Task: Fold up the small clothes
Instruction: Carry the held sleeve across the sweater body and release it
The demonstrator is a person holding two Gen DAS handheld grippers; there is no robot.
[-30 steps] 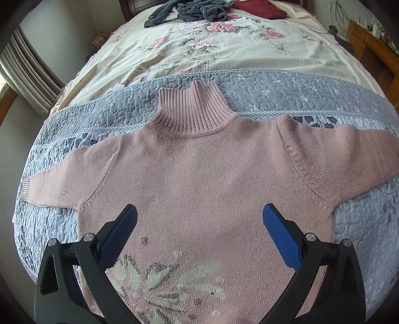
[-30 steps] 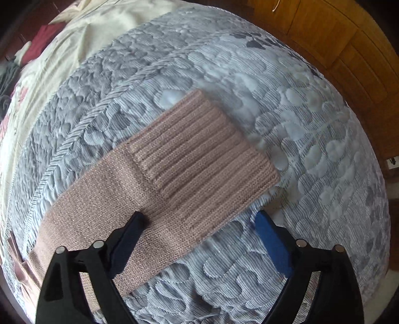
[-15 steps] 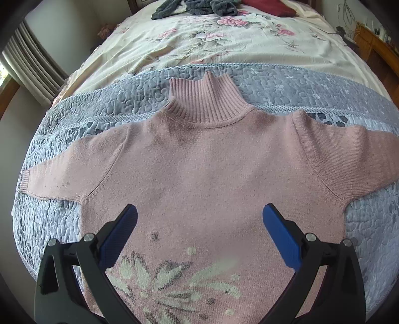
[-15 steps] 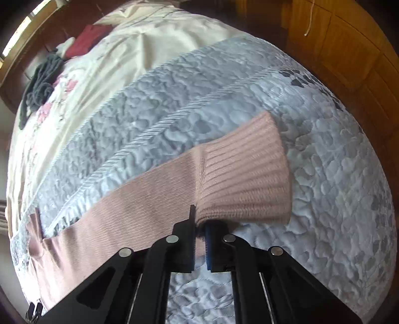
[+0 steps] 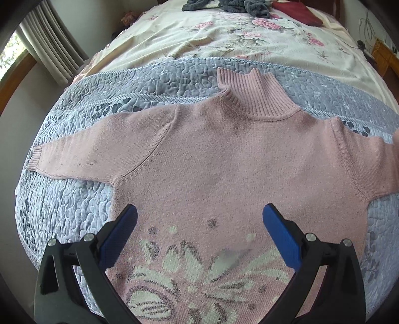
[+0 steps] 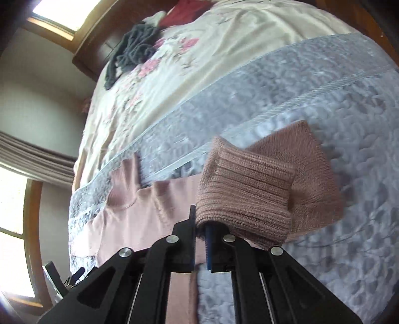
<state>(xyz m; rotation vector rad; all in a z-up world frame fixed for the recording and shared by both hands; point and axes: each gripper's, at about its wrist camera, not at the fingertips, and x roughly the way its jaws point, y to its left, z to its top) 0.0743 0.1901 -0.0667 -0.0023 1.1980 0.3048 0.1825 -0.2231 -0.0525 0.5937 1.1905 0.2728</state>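
Observation:
A pink turtleneck sweater (image 5: 224, 169) with a pale flower pattern lies flat, front up, on the grey quilt (image 5: 74, 204); its left sleeve (image 5: 94, 152) stretches out to the left. My left gripper (image 5: 199, 219) hovers open above the lower body of the sweater, holding nothing. In the right wrist view, my right gripper (image 6: 199, 229) is shut on the ribbed cuff (image 6: 244, 189) of the right sleeve, lifted off the quilt (image 6: 349, 224) and folded back over the sleeve toward the sweater's body (image 6: 129, 219).
A floral cream bedspread (image 5: 224, 37) covers the far half of the bed, with dark grey clothes (image 5: 239, 5) and a dark red garment (image 5: 299, 15) near the headboard. Curtains (image 5: 49, 44) and a window are to the left. Wooden furniture (image 5: 384, 54) stands at the right.
My right gripper shut on the sleeve cuff, then lifted it and carried it inward toward the sweater's body. The left gripper stayed open and shifted right over the sweater.

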